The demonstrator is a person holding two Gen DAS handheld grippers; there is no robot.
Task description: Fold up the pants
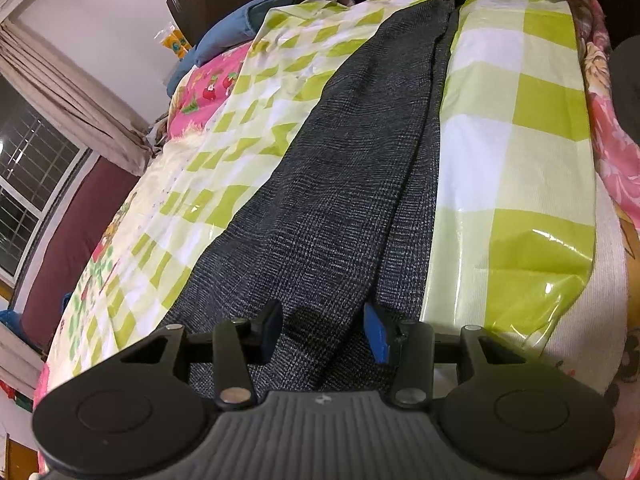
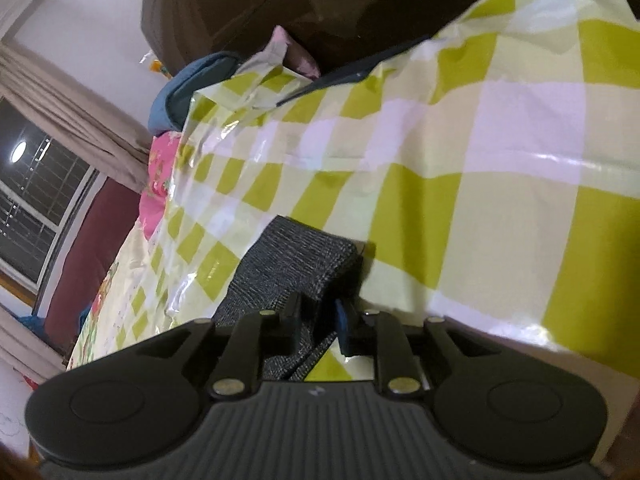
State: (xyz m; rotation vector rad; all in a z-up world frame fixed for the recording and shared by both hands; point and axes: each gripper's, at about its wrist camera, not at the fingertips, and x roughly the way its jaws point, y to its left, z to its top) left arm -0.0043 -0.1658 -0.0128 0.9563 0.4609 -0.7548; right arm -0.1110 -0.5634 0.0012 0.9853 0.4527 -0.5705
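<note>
Pants [image 1: 340,184] lie lengthwise on checked sheet [image 1: 512,128] over bed, legs stacked for folding. Left gripper [image 1: 322,330] straddles near end, released. Right gripper [image 2: 318,312] pinches far hem, raised to carry over.

— What lies on the bed?

— A pair of dark grey pants [image 1: 340,184] in a fine woven check, stretched out lengthwise on a glossy green-and-white checked sheet [image 1: 512,152], one leg laid along the other, a long seam running between them.

— And the far end?

— In the right wrist view, the hem end [image 2: 296,264] is lifted and curled over itself, off the sheet.
</note>
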